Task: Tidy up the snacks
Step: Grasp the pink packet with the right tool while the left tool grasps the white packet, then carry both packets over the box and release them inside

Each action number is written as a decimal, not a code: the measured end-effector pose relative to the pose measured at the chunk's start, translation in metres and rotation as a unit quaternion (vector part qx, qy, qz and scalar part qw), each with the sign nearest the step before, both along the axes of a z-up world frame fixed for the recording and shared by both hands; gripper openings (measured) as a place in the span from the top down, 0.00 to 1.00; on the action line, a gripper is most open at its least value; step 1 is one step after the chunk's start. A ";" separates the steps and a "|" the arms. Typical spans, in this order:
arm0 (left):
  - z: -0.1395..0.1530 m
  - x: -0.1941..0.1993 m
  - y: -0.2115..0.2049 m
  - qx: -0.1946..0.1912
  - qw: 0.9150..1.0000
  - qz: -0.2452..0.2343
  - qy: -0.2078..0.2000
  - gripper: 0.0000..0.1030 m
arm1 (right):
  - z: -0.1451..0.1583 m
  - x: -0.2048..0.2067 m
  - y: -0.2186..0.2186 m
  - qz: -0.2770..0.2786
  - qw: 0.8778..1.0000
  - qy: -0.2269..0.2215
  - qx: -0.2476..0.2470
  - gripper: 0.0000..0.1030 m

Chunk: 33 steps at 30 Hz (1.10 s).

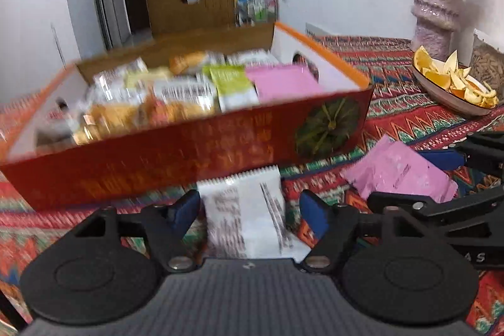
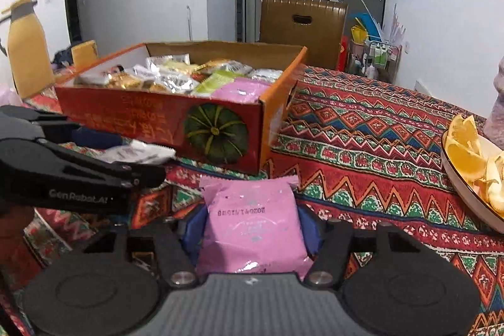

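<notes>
Right tongs (image 2: 252,225) clamp the pink packet (image 2: 252,229) lengthwise; left tongs (image 1: 249,210) stand apart around the white packet (image 1: 249,210); box (image 2: 157,122) lies just beyond.

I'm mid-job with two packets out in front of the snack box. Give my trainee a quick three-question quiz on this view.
1. True or false: the pink packet sits between the right gripper's jaws.
2. Which packet lies between the left gripper's jaws? A green, B white, C yellow.
3. What is pictured on the front of the box?

Key: 1 true. 2 B, the white packet. 3 a green pumpkin.
</notes>
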<state>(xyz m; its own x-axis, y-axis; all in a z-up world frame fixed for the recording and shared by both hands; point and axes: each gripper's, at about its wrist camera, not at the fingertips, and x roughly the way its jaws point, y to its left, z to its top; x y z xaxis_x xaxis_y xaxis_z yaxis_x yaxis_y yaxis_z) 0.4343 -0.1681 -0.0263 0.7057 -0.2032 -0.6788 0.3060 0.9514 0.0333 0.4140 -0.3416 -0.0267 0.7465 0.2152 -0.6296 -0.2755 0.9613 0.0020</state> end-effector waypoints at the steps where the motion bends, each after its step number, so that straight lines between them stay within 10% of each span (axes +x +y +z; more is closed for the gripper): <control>1: -0.002 -0.002 0.002 -0.010 1.000 0.002 -0.004 0.31 | 0.000 0.000 0.000 -0.001 1.000 -0.001 0.000 0.40; 5: 0.001 -0.010 0.001 -0.002 1.000 -0.021 -0.011 0.58 | 0.000 0.002 -0.001 -0.001 1.000 0.000 0.008 0.41; 23: 0.073 -0.181 0.120 -0.063 0.993 0.093 -0.035 0.60 | 0.001 -0.004 0.008 -0.026 1.000 0.000 -0.007 0.41; 33: 0.074 -0.221 0.147 -0.089 0.993 0.067 -0.043 0.60 | 0.022 -0.151 0.044 -0.020 1.000 -0.014 0.014 0.41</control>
<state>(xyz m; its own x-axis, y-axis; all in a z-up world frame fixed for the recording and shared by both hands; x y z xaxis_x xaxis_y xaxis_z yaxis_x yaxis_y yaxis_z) 0.2131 -0.0208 0.0482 0.7878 -0.2151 -0.5772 0.1791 0.9766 -0.1194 0.2631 -0.2975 -0.0042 0.7716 0.2030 -0.6028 -0.2379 0.9710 0.0225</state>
